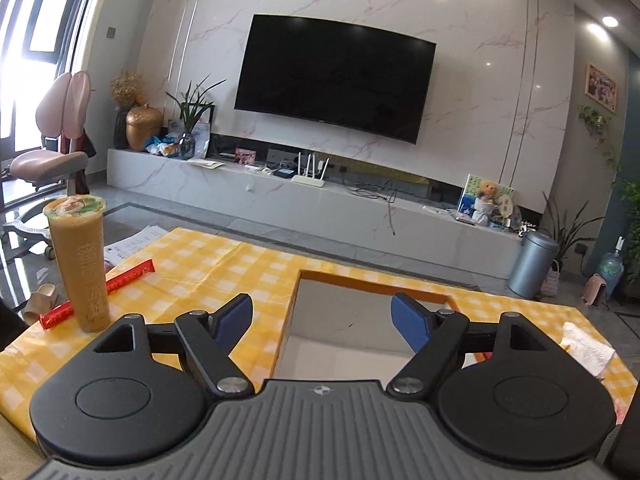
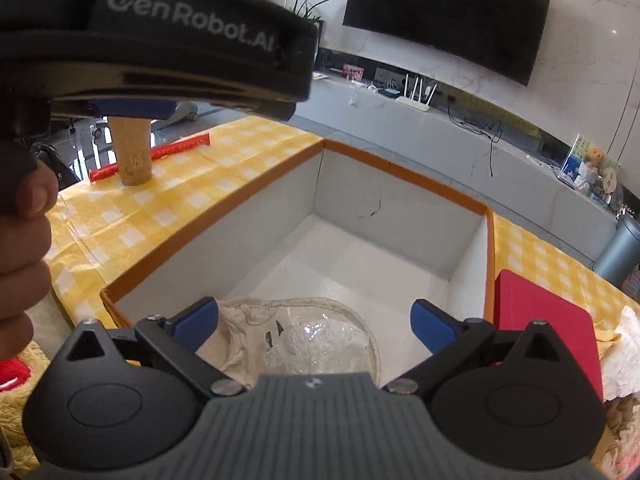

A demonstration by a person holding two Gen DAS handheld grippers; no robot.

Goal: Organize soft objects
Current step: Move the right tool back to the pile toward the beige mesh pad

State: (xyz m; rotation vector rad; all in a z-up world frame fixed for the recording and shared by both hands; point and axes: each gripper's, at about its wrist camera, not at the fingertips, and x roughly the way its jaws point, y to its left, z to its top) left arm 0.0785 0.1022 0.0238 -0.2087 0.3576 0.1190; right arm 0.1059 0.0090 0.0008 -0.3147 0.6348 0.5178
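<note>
An open storage box [image 2: 404, 174] with an orange rim and white inside sits on the yellow checked tablecloth; it also shows in the left wrist view [image 1: 372, 286]. A cream soft item in clear plastic wrap [image 2: 308, 336] lies in its near corner, just below my right gripper [image 2: 316, 326], which is open and empty. My left gripper [image 1: 322, 318] is open and empty, held above the box's near edge; its body fills the upper left of the right wrist view [image 2: 160, 40]. A yellow plush [image 2: 16, 396] lies at the lower left.
A tall sealed drink cup [image 1: 78, 262] stands left on the table beside a red paper-wrapped stick [image 1: 100, 294]. A red flat box [image 2: 548, 324] and white crumpled tissue [image 2: 620, 356] lie right of the storage box. Beyond the table are a TV wall and low cabinet.
</note>
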